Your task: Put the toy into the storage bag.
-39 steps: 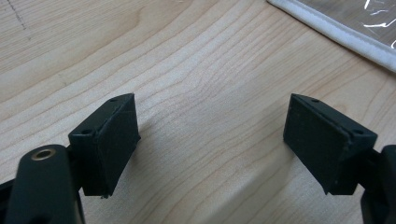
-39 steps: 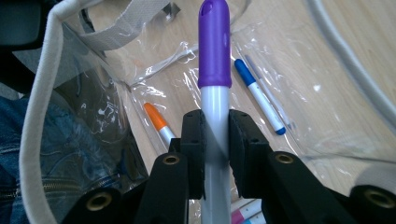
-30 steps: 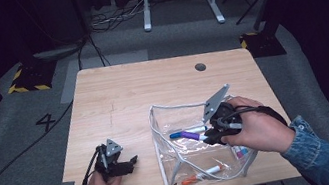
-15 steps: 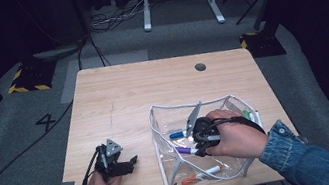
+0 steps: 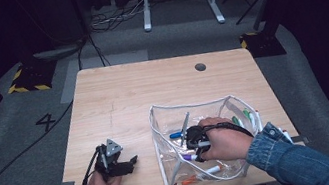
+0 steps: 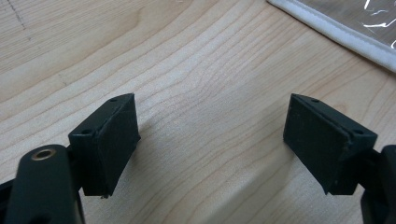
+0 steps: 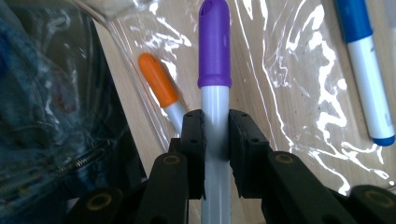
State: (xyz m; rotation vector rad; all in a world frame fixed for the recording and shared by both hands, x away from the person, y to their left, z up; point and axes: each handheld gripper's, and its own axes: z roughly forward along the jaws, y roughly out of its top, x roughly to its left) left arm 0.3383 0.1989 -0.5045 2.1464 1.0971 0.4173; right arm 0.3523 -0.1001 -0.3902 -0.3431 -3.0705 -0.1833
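Right gripper [image 7: 215,140]: jaws clamped on the grey barrel of a purple-capped marker [image 7: 215,56], inside the clear pouch [image 5: 225,102] at lower centre-right of the high view. An orange-capped marker [image 7: 158,86] lies just beside it; a blue-capped marker [image 7: 366,70] sits upper right. Left gripper [image 6: 210,140]: jaws wide apart over bare table [image 6: 196,60], holding nothing. Since the earlier frame, the right hand has sunk into the pouch; the left is unchanged.

A purple-capped marker [image 7: 214,93] with a grey-white barrel stands lengthwise up the middle of the right gripper view, cap toward the top, clamped between the right tongs [image 7: 215,135], inside the clear pouch [image 5: 166,117], right of centre in the high view.
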